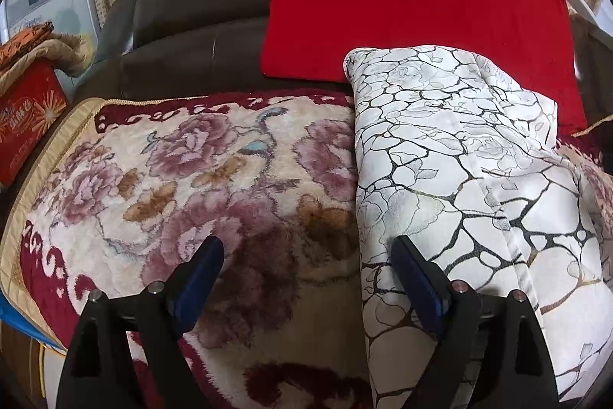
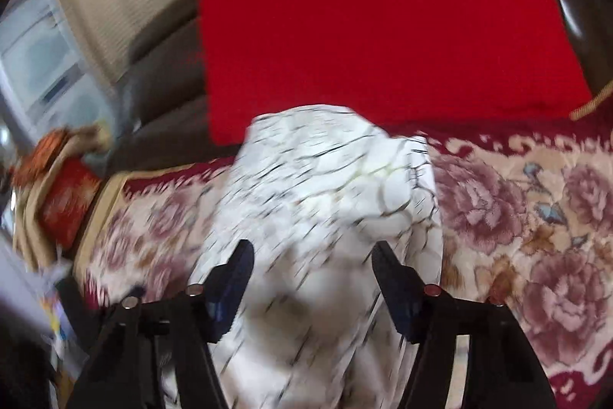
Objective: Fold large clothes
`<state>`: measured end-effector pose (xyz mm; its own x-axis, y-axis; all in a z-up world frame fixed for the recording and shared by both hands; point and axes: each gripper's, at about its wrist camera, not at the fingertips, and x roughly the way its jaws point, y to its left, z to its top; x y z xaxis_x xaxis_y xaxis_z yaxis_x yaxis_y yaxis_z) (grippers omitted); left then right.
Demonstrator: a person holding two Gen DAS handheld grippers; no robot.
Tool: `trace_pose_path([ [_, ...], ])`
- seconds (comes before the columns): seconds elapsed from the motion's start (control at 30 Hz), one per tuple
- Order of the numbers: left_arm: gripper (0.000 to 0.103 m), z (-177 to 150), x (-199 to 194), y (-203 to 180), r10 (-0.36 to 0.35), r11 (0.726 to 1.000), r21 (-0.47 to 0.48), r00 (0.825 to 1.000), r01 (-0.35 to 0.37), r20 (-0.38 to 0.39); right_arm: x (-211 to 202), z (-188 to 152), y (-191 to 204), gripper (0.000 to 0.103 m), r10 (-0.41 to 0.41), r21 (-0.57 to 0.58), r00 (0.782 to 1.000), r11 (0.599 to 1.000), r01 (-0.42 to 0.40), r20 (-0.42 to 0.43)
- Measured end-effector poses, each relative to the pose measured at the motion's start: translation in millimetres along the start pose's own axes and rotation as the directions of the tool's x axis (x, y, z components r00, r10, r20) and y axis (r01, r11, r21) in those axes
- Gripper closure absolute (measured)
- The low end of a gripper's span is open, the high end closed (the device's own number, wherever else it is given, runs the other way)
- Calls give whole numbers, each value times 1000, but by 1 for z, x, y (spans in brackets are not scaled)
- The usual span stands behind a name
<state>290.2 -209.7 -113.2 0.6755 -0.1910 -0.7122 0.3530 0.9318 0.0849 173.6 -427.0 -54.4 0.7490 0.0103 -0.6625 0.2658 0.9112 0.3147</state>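
A white garment [image 1: 459, 160] with a black cracked-stone print lies folded into a long strip on a floral plush blanket [image 1: 172, 179]. My left gripper [image 1: 306, 255] stands open at the strip's near left edge. Its right finger [image 1: 412, 263] is over the cloth and its left finger [image 1: 207, 263] is over the blanket. In the blurred right wrist view the same garment [image 2: 325, 171] runs away from me over the blanket [image 2: 536, 217]. My right gripper [image 2: 314, 248] hovers above the garment with its jaws apart, and the pads do not press the cloth.
A red cloth [image 1: 402, 6] hangs over the dark brown sofa back [image 1: 191, 6] behind the garment, seen also as the red cloth [image 2: 383, 25]. At the far left stands a red box [image 1: 27, 125] with a folded orange and beige blanket [image 1: 38, 41] on top.
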Motion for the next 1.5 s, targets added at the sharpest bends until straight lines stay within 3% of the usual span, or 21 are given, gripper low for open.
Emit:
trace_pose_path([
  [0.1, 14, -3, -2, -1, 7, 1000, 13, 1000, -7, 7, -25, -28, 13, 54, 29, -37, 1000, 999, -29, -5],
  [0.17, 14, -4, -2, 0, 8, 1000, 14, 1000, -8, 6, -28, -45, 17, 54, 25, -43, 1000, 999, -26, -13],
  [0.33, 14, -4, -6, 1, 4, 1000, 26, 1000, -4, 6, 7, -79, 10, 54, -44, -35, 990, 999, 40, -135],
  [0.6, 14, 2, -22, 15, 36, 999, 8, 996, -37, 82, -24, -45, 38, 39, -29, -58, 999, 998, 30, 12],
  [0.73, 14, 3, -20, 27, 47, 999, -24, 997, -46, 68, -20, -23, 43, 37, -23, -27, 999, 999, 24, 43],
  [0.9, 14, 4, -15, 41, 69, 996, -54, 997, -66, 43, 12, -14, 46, 37, -58, 9, 998, 998, 59, -23],
  [1.0, 14, 3, -13, 50, 75, 995, -72, 997, -73, 24, 50, -21, 30, 37, -69, 60, 990, 995, 77, -121],
  [1.1, 14, 3, -12, 57, 87, 993, -82, 996, -86, 15, 60, -28, 26, 37, -69, 43, 991, 996, 74, -112],
  [1.33, 14, 3, -15, 68, 79, 991, -106, 997, -77, 14, 13, -24, 33, 37, 17, 44, 1000, 999, -16, -25],
  [1.5, 14, 5, -20, 65, 46, 994, -103, 999, -45, 15, -33, -37, 48, 36, 6, -62, 999, 998, -3, 45],
])
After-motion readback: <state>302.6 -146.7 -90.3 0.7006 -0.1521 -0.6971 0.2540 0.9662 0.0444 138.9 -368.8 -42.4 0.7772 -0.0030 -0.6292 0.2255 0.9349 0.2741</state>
